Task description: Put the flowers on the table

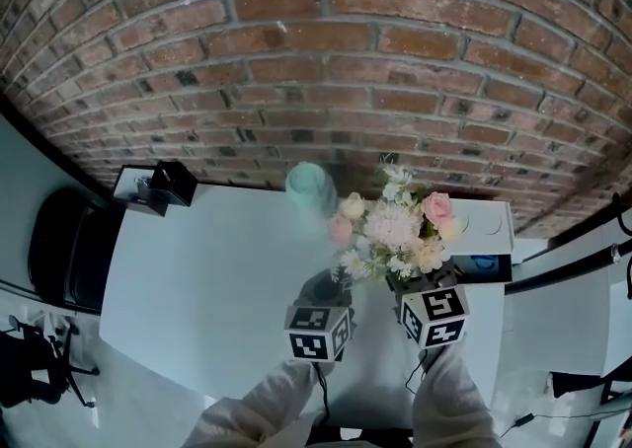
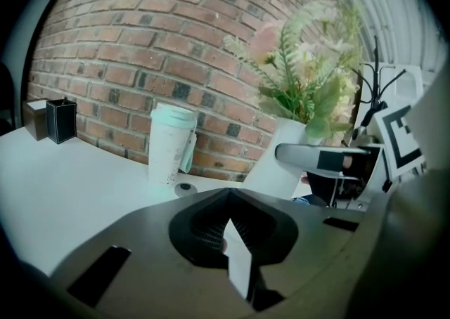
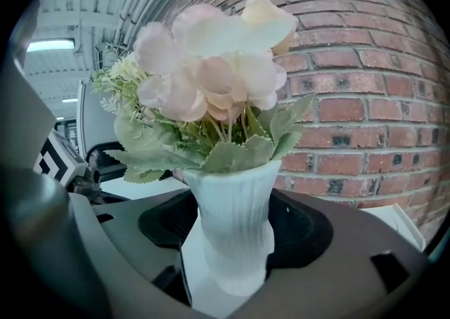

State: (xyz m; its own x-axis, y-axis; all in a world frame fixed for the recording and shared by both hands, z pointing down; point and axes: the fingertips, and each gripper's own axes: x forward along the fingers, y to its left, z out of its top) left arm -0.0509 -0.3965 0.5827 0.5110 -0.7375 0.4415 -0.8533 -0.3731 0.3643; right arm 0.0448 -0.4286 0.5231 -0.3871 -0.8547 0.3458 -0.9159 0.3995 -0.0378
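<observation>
The right gripper (image 3: 229,244) has its jaws closed on a white vase (image 3: 235,212) of pink and cream flowers (image 3: 211,57), upright over the right part of the table (image 1: 217,268). The left gripper (image 2: 226,202) is just beside it, jaws together and empty, facing a pale green cup (image 2: 171,143).

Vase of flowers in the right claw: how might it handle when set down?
Likely top-heavy: the flowers spread far wider than the vase, so it may tip. The ribbed, narrow-waisted body probably resists slipping. It looks rigid, perhaps breakable.
</observation>
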